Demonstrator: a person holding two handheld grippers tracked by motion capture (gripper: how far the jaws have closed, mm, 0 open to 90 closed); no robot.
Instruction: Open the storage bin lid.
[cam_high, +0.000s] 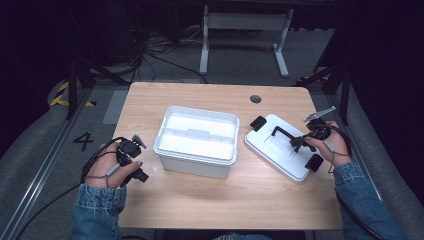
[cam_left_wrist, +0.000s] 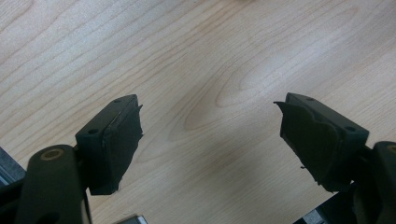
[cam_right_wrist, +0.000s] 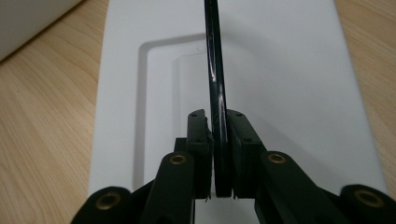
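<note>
The lid (cam_high: 286, 148) lies flat on the table (cam_high: 200, 200), just right of the box (cam_high: 196, 141) and apart from it, turned at an angle to the table's edge. Its black handle (cam_high: 283, 133) stands up from the lid's recessed middle, and the right gripper (cam_high: 300, 142) is clenched on it: in the right gripper view the jaws pinch the thin bar (cam_right_wrist: 215, 93) from both sides, with the white lid (cam_right_wrist: 289, 93) spread out beneath. Taking the handle, not the rim, seems the sensible choice, since it is the one raised part that narrow jaws can close around, and it sits near the lid's middle so the lid should hang level when lifted.

The box is open and looks empty, its mouth facing up, probably waiting for the lid.

The left gripper (cam_high: 134, 162) rests at the table's left edge, near the box but not touching it. Its jaws are spread wide over bare wood (cam_left_wrist: 201, 93), holding nothing, likely ready to steady the box.

Count: one box, one lid with one handle, two black latches (cam_high: 258, 123) on the lid's ends, two grippers.
</note>
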